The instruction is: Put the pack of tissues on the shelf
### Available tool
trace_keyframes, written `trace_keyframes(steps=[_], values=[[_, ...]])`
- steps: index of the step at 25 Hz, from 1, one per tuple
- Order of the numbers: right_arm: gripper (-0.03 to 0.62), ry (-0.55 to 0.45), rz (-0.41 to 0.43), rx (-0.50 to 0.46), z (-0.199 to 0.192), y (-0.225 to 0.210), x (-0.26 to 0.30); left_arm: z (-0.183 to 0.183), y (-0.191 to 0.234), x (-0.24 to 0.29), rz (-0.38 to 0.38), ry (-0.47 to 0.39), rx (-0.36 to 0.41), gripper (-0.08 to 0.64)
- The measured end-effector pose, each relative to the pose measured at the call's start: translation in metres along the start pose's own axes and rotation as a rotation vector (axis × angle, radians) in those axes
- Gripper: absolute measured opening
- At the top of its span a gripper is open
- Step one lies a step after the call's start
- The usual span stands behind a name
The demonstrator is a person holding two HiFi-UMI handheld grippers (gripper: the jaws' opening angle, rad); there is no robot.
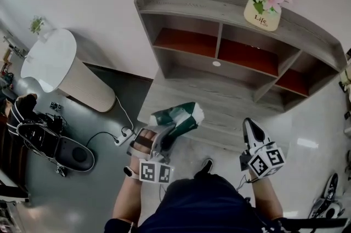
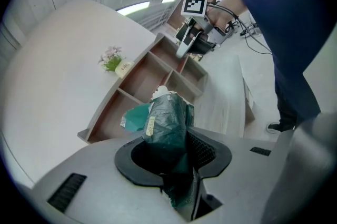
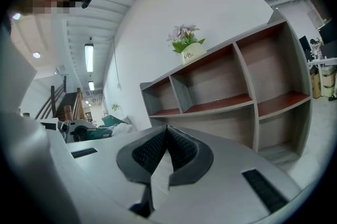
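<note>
There is one green pack of tissues (image 1: 180,115), one grey wooden shelf (image 1: 193,3), one pot of pink flowers (image 1: 263,12) and two grippers. The shelf has three open boxes with red floors in a row, and a wide flat ledge under them. The flower pot stands on top of the shelf, toward its right end. One round white table (image 1: 55,59) stands far off to the left by the wall. The left gripper (image 1: 167,133) has its jaws closed tight on the pack of tissues. It pinches the pack at its near end, and the rest of the pack sticks out past the jaws toward the shelf. The pack is up in the air in front of the shelf and is not on it yet. The left hand (image 1: 143,141) wraps around the gripper's handle, and the gripper tips a little downward. The right gripper (image 1: 250,124) is out to the right, well apart from the pack. Its jaws are closed with the tips touching, and there is nothing between them. It points almost level toward the shelf.
</note>
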State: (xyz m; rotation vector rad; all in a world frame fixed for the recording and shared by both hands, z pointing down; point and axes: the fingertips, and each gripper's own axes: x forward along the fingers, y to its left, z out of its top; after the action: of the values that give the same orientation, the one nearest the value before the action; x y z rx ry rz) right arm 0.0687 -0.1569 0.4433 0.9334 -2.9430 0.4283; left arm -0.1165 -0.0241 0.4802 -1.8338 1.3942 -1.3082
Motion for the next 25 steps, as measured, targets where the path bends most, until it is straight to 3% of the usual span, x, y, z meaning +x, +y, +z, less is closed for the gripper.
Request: trace_keyframes(steps=[11,18,25], values=[[0.005,0.023,0.011,0.001,0.005,-0.021,0.035,-0.011,0.032,0.033,0.014,-0.002,-0.018,0.138],[0.005,-0.003,-0.094,0.013,0.014,-0.030,0.051,-0.028,0.059,0.073,-0.029,-0.083,0.037,0.138],[0.005,-0.044,-0.196,0.023,0.028,-0.025,0.073,-0.042,0.112,0.101,-0.046,-0.198,0.084,0.138]])
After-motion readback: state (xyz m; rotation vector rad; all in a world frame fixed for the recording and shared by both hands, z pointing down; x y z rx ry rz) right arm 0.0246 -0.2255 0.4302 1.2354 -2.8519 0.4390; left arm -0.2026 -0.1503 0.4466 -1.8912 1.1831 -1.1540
